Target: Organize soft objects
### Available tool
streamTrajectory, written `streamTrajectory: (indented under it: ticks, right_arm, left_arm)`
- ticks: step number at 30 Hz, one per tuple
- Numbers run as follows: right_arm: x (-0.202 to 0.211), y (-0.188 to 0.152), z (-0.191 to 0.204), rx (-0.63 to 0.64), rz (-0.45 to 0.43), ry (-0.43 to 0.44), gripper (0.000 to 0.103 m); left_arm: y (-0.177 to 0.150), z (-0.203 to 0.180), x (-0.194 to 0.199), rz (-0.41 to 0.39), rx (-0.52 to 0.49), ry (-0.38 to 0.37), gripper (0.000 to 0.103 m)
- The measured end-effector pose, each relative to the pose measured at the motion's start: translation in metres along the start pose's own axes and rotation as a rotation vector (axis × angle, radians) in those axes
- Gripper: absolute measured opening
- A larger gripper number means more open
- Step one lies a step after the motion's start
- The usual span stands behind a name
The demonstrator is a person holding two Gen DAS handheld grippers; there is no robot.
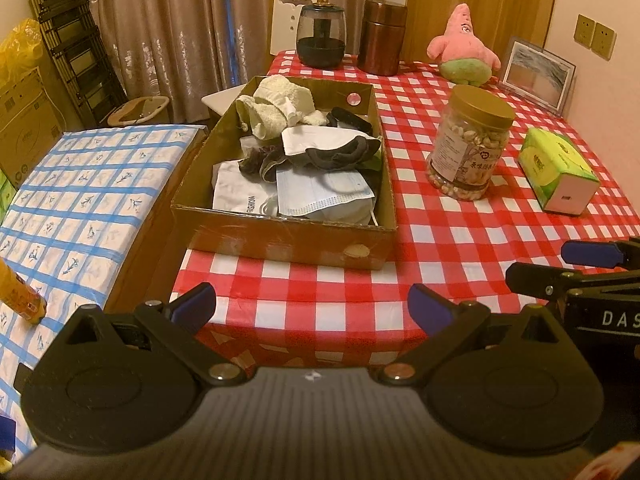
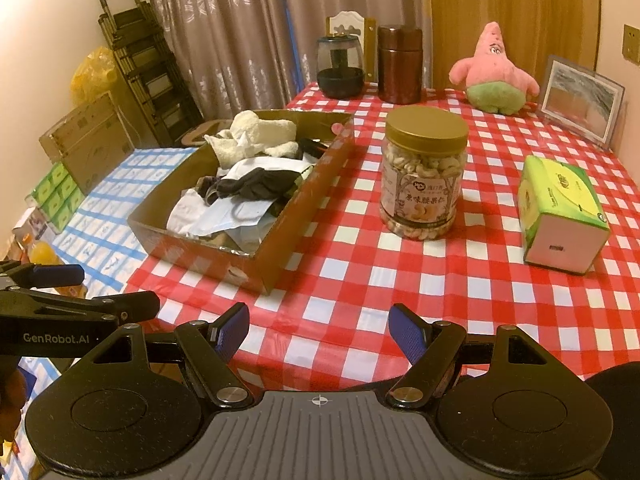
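Two spread, empty grippers [image 1: 312,304] [image 2: 319,330] before a cardboard box [image 1: 280,236] of heaped soft items [image 1: 304,152] (towel, masks).

The tablecloth [image 1: 460,248] was red-and-white checked; at 9 o'clock a second cloth [image 1: 80,200] showed a blue grid on white. The cardboard box [image 1: 280,240] was brown, holding a cream towel [image 1: 276,104], dark grey cloth [image 1: 336,154] and a pale blue mask [image 1: 320,196]. The plush [image 1: 464,46] at 1 o'clock was pink with green shorts. The jar [image 2: 424,172] had a gold lid. The tissue box [image 2: 560,208] was green and yellow. Gripper fingers [image 1: 196,304] carried blue pads on black.
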State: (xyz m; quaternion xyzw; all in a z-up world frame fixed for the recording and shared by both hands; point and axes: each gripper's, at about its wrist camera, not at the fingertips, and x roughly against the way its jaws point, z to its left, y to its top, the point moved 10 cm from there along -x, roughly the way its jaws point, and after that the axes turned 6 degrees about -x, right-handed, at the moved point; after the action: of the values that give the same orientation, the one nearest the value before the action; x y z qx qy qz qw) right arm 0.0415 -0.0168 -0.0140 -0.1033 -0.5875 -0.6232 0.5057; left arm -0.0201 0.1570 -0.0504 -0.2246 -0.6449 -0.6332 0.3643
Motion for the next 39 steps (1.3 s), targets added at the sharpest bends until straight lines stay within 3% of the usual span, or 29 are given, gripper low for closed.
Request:
streamTrajectory:
  ticks: [39]
  right_arm:
    - [-0.0005,0.0003,-0.0008,-0.001,-0.001,-0.003,0.076]
  left_arm:
    - [0.0021,-0.0037,0.0008,-0.005,0.003,-0.004,0.102]
